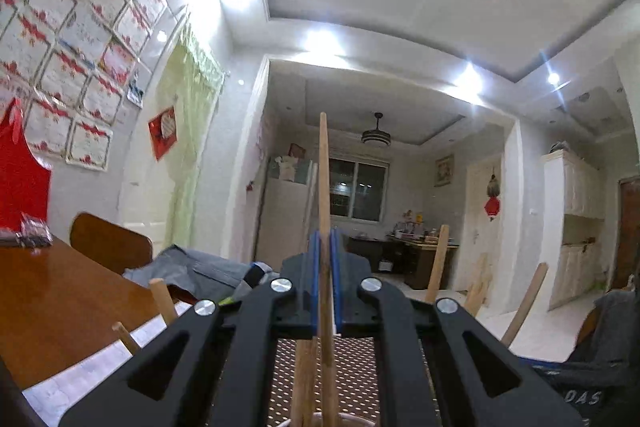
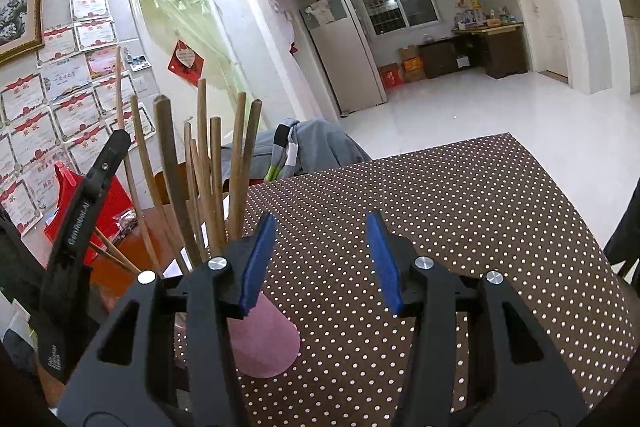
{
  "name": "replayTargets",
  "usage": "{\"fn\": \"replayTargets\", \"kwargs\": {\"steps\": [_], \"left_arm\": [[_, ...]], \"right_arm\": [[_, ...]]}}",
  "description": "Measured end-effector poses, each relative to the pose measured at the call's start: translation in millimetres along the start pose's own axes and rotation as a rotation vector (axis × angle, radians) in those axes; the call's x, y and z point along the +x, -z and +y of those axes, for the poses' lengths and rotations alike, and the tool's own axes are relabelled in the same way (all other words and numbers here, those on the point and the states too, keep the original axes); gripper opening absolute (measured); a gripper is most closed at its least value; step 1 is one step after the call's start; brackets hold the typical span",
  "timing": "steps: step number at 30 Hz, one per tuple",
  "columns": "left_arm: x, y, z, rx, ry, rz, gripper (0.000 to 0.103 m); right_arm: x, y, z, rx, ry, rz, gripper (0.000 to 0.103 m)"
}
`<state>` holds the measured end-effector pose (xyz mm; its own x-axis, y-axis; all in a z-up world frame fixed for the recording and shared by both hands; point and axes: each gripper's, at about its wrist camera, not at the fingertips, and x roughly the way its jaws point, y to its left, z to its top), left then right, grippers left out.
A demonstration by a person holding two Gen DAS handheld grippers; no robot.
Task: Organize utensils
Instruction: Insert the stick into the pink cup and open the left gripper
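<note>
- On the left wall, rows of framed certificates hang with red ribbons; their print is too small to read.
- Below them a red bag stands on the bare wooden table.
- Next comes the left gripper, seen from the right wrist as a black arm whose white lettering seems to read "GenRobot.AI"; a smaller label lower down is illegible.
- Its blue pads are pressed narrow onto a single wooden chopstick, which stands nearly upright and rises well above the fingertips.
- Just beside that arm, a bundle of wooden utensils fans upward from a pink cup; the cup rests on the brown cloth with white dots.
- From the left wrist, more wooden handles poke up on both sides of the held stick.
- Behind the bundle a grey jacket is draped over a chair.
- The right gripper hangs over the dotted cloth with its blue pads apart, about half spread, nothing between them; its left finger is in front of the cup.
- At far right in the left wrist view, dark fabric shows the letters "DAS".
</note>
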<state>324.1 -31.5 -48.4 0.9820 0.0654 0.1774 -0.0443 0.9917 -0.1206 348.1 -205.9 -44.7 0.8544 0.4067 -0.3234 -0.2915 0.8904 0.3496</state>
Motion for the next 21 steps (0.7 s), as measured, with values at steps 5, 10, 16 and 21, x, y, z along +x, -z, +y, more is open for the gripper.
{"fn": "replayTargets", "kwargs": {"steps": [5, 10, 16, 21], "left_arm": [[0, 11, -8, 0.037, -0.023, -0.004, 0.006], [1, 19, -12, 0.066, -0.025, 0.018, 0.006], [-5, 17, -8, 0.073, -0.024, 0.058, 0.006], [-16, 21, -5, 0.085, -0.025, 0.102, 0.006]], "right_arm": [[2, 2, -6, -0.002, -0.001, -0.007, 0.048], [7, 5, -9, -0.004, -0.002, 0.012, 0.048], [10, 10, -2, -0.009, -0.007, 0.027, 0.048], [6, 14, 3, -0.004, -0.005, 0.024, 0.048]]}}
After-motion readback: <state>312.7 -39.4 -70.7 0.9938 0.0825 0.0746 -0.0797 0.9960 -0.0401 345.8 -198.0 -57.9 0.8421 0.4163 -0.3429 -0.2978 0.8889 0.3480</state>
